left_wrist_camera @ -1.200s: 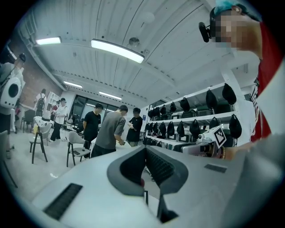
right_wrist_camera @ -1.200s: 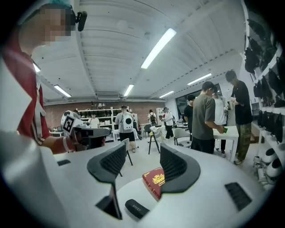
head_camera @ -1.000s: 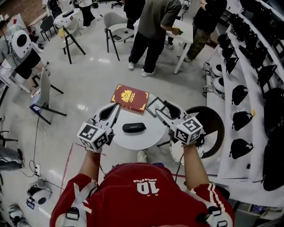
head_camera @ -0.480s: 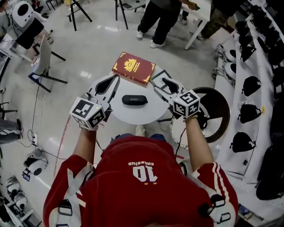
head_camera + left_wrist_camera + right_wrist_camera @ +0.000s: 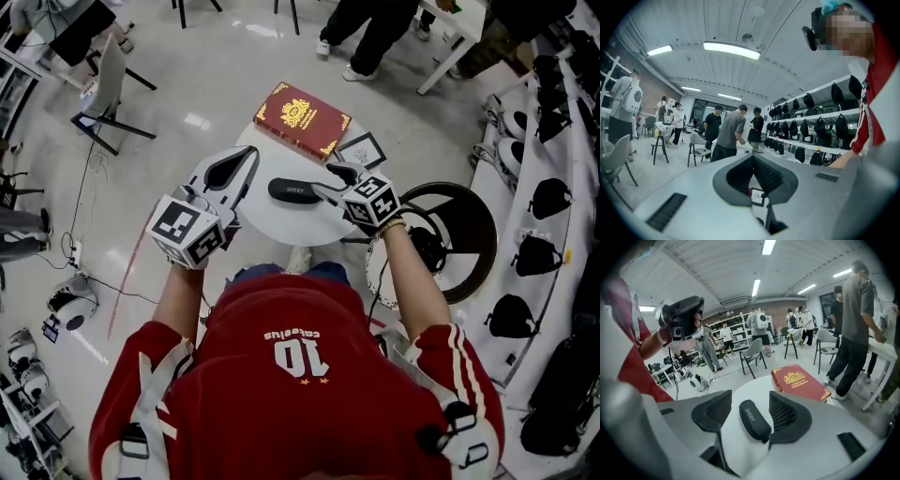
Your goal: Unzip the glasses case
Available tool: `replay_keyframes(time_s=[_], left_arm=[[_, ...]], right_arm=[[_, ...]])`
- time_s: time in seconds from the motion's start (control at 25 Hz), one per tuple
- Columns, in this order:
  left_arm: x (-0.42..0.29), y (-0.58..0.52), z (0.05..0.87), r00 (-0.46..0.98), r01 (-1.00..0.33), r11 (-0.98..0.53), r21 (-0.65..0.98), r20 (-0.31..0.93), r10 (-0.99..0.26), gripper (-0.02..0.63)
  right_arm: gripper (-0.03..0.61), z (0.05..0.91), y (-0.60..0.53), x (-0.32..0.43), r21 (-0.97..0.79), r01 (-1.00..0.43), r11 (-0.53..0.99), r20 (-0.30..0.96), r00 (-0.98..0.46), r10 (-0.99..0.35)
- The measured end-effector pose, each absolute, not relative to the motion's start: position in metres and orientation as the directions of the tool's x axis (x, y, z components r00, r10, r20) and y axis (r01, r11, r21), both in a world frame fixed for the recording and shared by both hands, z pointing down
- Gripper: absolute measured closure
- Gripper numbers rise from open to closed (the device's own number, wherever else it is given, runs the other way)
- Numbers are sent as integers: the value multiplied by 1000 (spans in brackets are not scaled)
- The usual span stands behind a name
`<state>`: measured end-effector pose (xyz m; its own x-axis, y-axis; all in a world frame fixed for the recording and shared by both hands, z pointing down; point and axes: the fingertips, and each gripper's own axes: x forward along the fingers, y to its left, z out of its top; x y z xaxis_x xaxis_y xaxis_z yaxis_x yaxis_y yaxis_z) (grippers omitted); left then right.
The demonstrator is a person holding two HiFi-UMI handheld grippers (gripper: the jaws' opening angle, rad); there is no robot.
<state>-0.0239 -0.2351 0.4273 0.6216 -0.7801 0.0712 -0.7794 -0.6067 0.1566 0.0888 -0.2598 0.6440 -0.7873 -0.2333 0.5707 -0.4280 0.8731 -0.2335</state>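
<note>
Holding the right gripper (image 5: 330, 182) low over the round white table (image 5: 272, 223), tilting it down toward the tabletop. Keeping its fingers (image 5: 787, 416) spread wide and released, gripping nothing. Framing the black glasses case (image 5: 754, 422) in the gap between them in the right gripper view. Lying flat on the table there, running lengthwise away from the camera, with its near end closer to the right-hand finger than to the left-hand one. Not showing whether that finger is touching the case.

Seen from the head view, lying across the middle of the table, right end just beside the right gripper's fingertips, left end pointing toward the left gripper (image 5: 251, 155) and staying apart from it.

Holding the left gripper roughly level above the table's left side. Keeping its fingers pressed together at the tips, clenched on nothing. Glimpsing a small framed card (image 5: 757, 197) through the opening behind those tips.

Resting at the table's far edge, beyond the case: a red book (image 5: 302, 120) with gold ornament, and just to its right the framed card.
</note>
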Motion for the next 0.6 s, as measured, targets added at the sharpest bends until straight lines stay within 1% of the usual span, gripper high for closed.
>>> replay_keyframes(time_s=[0.2, 0.36, 0.6], left_arm=[[-40, -232, 433, 590, -803, -572, 167, 84, -803, 606], [-52, -225, 443, 560, -825, -540, 168, 115, -820, 606], [-65, -218, 459, 529, -844, -504, 184, 135, -838, 606]], right_arm=[[339, 692, -260, 77, -261, -404, 877, 636, -755, -159], [339, 728, -264, 67, -250, -378, 891, 683, -722, -115], [328, 772, -266, 55, -240, -301, 923, 745, -667, -24]])
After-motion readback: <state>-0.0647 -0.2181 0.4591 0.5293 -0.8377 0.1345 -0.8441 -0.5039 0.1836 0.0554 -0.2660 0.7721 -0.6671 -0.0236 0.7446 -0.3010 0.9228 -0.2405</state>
